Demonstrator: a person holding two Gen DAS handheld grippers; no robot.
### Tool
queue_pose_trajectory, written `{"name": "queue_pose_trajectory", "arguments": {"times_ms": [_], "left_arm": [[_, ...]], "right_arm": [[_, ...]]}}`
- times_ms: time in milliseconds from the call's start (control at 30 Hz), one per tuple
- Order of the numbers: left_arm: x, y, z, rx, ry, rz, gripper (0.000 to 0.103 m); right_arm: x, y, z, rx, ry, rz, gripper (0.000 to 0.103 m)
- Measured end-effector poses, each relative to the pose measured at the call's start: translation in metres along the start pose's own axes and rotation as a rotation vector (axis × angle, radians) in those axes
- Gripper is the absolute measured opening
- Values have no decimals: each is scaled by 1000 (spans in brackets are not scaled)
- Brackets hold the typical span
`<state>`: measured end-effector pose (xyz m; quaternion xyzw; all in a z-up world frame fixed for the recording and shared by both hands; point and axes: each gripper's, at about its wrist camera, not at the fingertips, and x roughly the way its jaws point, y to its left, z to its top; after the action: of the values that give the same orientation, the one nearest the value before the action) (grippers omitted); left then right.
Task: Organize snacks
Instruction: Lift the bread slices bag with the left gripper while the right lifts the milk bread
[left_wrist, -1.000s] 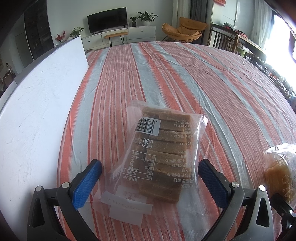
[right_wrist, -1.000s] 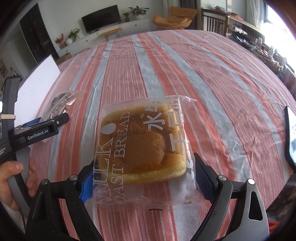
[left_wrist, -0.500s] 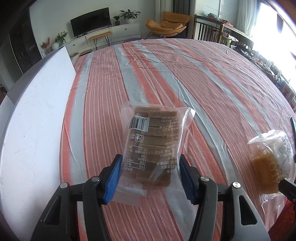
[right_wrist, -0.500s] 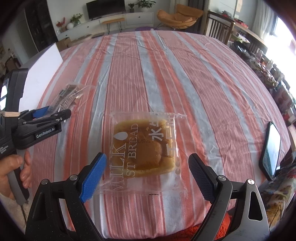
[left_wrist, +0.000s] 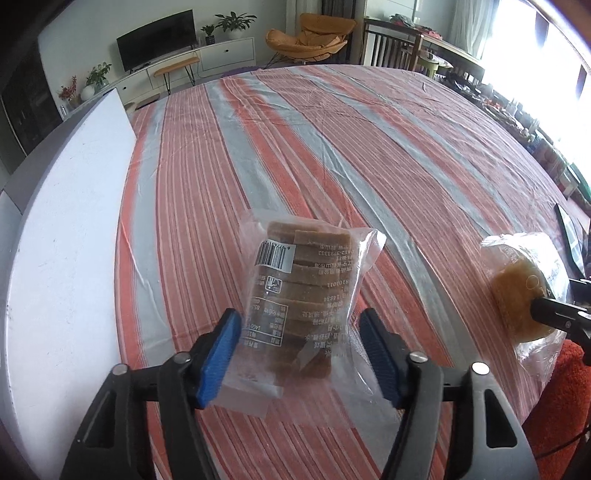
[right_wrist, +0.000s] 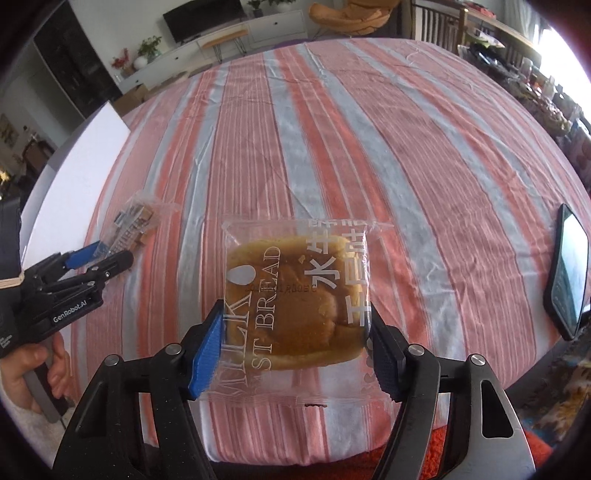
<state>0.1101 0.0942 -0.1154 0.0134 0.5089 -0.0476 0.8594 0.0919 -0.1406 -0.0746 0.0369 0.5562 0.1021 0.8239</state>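
Observation:
In the left wrist view my left gripper (left_wrist: 299, 354) is shut on a clear bag of brown sliced cake (left_wrist: 306, 288) with a barcode, held above the striped tablecloth (left_wrist: 332, 147). In the right wrist view my right gripper (right_wrist: 295, 354) is shut on a clear packet of milk toast bread (right_wrist: 295, 302), lifted off the cloth. The bread packet also shows at the right edge of the left wrist view (left_wrist: 524, 291). The left gripper with its cake bag shows at the left of the right wrist view (right_wrist: 99, 254).
A white board (left_wrist: 62, 240) runs along the table's left side. A black phone (right_wrist: 567, 269) lies near the right edge. An orange-red cushion (left_wrist: 565, 398) sits below the table's front edge. Chairs and a TV cabinet stand beyond the far edge.
Both grippers closed on their packets and lifted them off the cloth. The left closed first; the right was still open half a second ago.

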Motion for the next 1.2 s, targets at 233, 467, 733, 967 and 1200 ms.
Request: {"name": "queue_pose_trajectory", "arguments": {"times_ms": [233,467,733,967,1200], "left_arm": [[11,-13,-1,79,18,75,83],[-11,-2,1,10,-33,28,48],[-52,-7,-4,-8,-112,-19,48],[-50,-1,-14,-42,-98,-23,48],[-89,1,-19,-62,-160,-73,48]], "right_arm": [[-10,11,18,-34,21,-77,79],[-20,16,15,-80,-13,-106,35],[-39,-22,29,111,-1,13,59],[-17,13,28,38,105,-51,78],[-9,32,19,-45,71,-61,44]]}}
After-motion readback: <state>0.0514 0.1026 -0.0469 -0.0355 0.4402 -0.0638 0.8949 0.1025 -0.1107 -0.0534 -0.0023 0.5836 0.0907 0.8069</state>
